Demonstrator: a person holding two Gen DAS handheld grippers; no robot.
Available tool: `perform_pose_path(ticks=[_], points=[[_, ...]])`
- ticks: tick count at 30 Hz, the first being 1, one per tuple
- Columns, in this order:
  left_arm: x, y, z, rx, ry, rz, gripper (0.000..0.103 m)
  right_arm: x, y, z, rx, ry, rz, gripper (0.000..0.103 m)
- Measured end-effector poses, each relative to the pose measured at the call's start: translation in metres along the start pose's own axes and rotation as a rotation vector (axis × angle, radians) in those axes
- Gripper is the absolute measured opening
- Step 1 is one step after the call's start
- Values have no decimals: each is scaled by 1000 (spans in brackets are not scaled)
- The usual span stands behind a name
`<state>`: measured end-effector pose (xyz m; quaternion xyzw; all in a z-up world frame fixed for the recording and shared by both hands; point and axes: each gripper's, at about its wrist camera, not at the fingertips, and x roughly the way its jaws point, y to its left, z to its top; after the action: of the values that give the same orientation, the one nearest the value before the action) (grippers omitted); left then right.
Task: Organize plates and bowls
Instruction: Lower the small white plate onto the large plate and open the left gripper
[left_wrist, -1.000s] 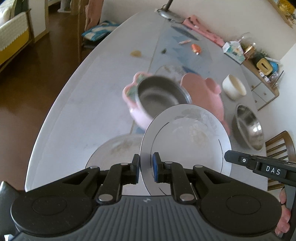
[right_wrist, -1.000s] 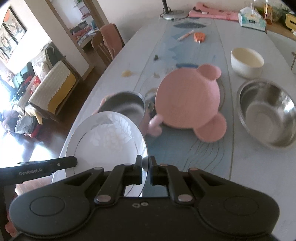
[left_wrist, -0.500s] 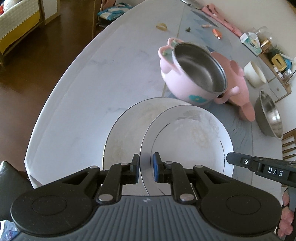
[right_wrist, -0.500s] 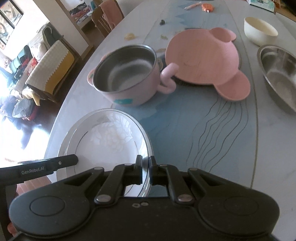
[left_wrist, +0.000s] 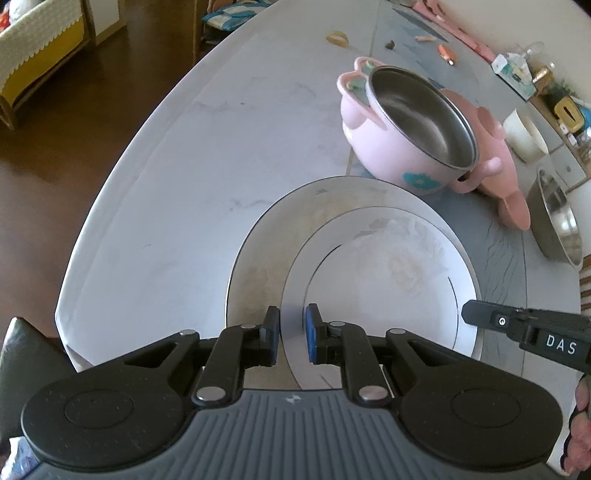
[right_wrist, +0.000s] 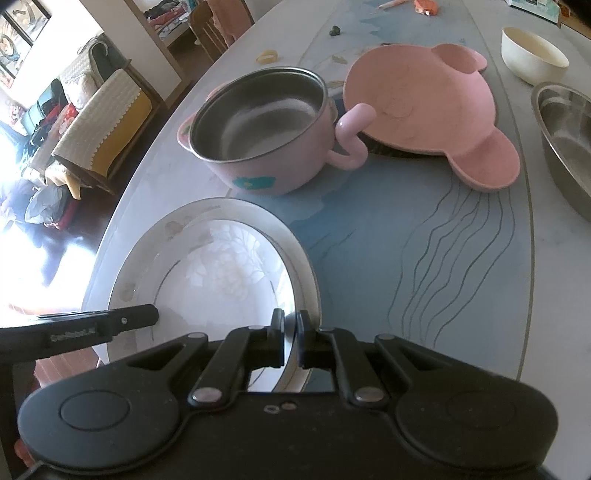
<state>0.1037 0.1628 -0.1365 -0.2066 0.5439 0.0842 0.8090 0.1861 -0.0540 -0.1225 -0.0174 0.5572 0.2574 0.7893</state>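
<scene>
White floral plate (left_wrist: 388, 273) lying over larger plate (left_wrist: 258, 266), lower centre; left gripper (left_wrist: 292, 334) and right gripper (right_wrist: 290, 341) both clamping its rim; pink pot (left_wrist: 402, 133) sitting upper right

A home dining room. A sofa (right_wrist: 99, 110) and wooden chairs (right_wrist: 218, 26) stand beyond the dish-laden counter (left_wrist: 207, 155).

Pale oval table (left_wrist: 177, 177), larger plate (left_wrist: 258, 266), pink pot (right_wrist: 266, 140), steel bowl (right_wrist: 565, 140), cream bowl (right_wrist: 532, 55)
</scene>
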Motion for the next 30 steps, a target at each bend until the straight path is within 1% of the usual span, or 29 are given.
perform_pose_path(ticks=[8,13,16,19,21,24,26,27,30], points=[[1,-7,2,52,16,34,13,3,3,-2,8,-9,-23,8],[-1,-9,-1,95,15,56,13,7,1,0,41,1,-17,7],[-3,-9,-2,105,12,62,13,9,3,0,39,2,-22,8],[-6,-8,-3,107,2,67,13,11,4,0,35,10,-14,13],[-9,-9,-3,113,-8,69,13,12,5,1,37,19,-10,14],[-17,-9,-4,119,-29,67,13,10,6,1,34,9,-17,16],[-24,-10,-5,124,-45,56,13,5,8,-1,17,-7,-21,20],[-27,-11,-6,128,-52,51,13,3,8,-1,14,-8,-16,24],[-38,-18,-6,144,-81,35,13,-5,9,-4,7,-18,-19,29]])
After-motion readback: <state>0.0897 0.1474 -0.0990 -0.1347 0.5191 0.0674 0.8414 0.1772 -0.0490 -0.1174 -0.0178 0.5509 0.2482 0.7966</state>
